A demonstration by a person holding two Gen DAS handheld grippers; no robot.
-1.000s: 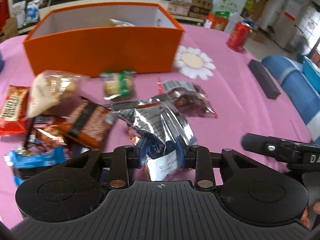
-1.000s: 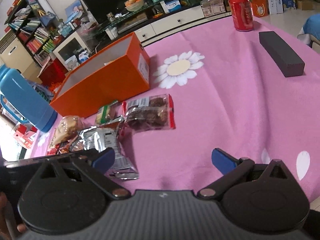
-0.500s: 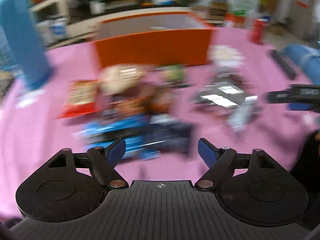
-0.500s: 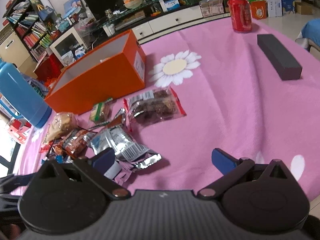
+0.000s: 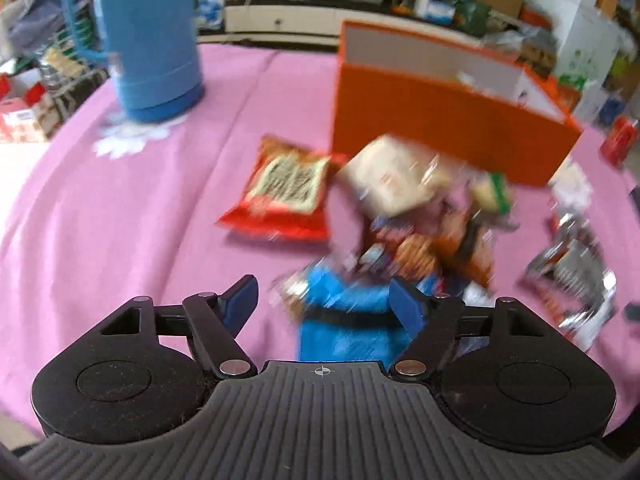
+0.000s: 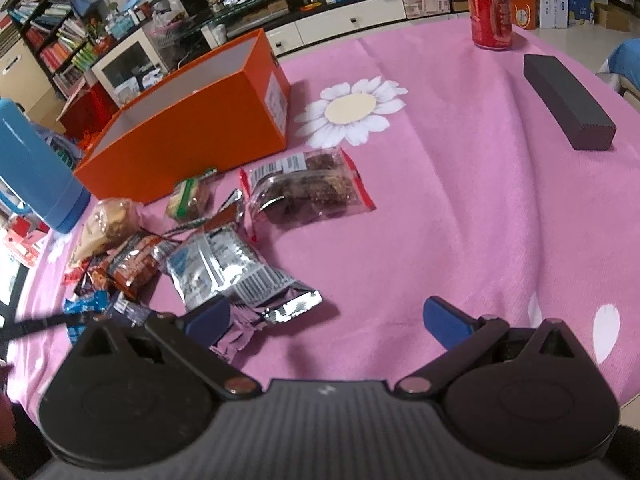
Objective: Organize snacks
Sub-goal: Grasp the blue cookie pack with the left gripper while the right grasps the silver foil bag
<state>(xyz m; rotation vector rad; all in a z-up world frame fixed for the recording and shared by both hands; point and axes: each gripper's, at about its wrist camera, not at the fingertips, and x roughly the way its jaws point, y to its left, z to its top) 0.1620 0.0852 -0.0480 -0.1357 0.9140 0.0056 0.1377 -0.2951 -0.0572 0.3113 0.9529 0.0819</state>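
Note:
My left gripper (image 5: 322, 302) hangs over the near end of a snack pile, its jaws closing. A blue packet (image 5: 344, 320) lies between them, close to the right finger, and the pads are not pressing on it. Beyond it lie an orange-brown packet (image 5: 420, 252), a pale packet (image 5: 392, 176), a red packet (image 5: 284, 192) and a green-edged one (image 5: 492, 192). The orange box (image 5: 440, 120) stands open behind them. My right gripper (image 6: 326, 318) is open and empty above the pink cloth. A silver packet (image 6: 232, 268) lies just past its left finger, and a clear packet of dark snacks (image 6: 308, 192) lies further on.
A tall blue flask (image 5: 148, 40) stands at the far left of the table. A red can (image 6: 490, 12) and a dark grey block (image 6: 568, 104) sit at the far right. The orange box (image 6: 192, 128) is left of a daisy print (image 6: 352, 108) on the cloth.
My left gripper let go of the silver packet, opened and swung left to the blue packet in the pile. The silver packet now lies on the cloth. The right gripper barely moved.

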